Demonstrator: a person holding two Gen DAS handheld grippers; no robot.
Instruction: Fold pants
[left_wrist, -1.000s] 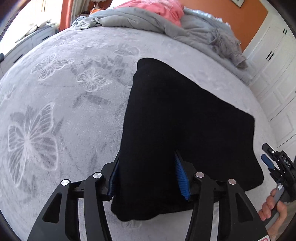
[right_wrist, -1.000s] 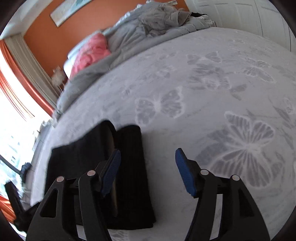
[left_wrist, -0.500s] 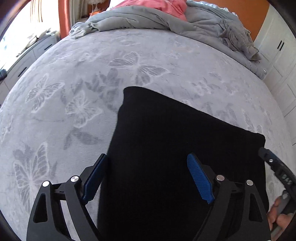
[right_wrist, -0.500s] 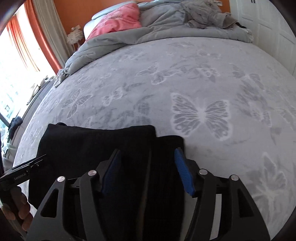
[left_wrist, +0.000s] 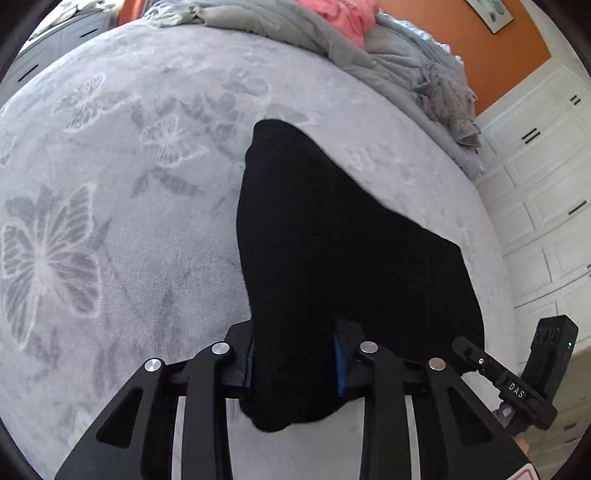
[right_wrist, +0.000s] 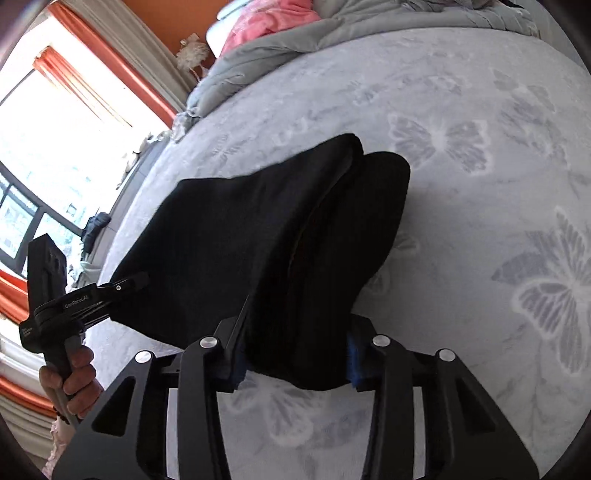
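Left wrist view: the left gripper (left_wrist: 293, 363) has just been closing, and its fingers (left_wrist: 250, 363) are now clenched on the near edge of the black pants (left_wrist: 332, 236), with a thick bunch of cloth packed between the blue pads and a lump hanging out below them. The pants lie folded into a compact, several-layered stack on the grey butterfly-print bed (left_wrist: 110, 221), the near edge raised off the cover while the far end rests on it. The right gripper (left_wrist: 476, 360) shows at the lower right, its tip at the right-hand corner of that near edge.

Right wrist view: the right gripper (right_wrist: 295, 360) has likewise just been closing, and its fingers (right_wrist: 352, 363) grasp the other near corner, where the layers show as separate dark folds (right_wrist: 332, 206). The left gripper (right_wrist: 122, 286) reaches in from the left, held by a hand (right_wrist: 70, 376), its tip on the far corner of the same edge.

Judging by the way it sags and bunches, the cloth is soft, limp and fairly thick, light enough to lift by two corners, neither slippery nor fragile. The risk I see is inner layers sliding out of the stack, so the hold should take in every layer at each near corner, with both corners kept level and apart enough to keep the edge taut
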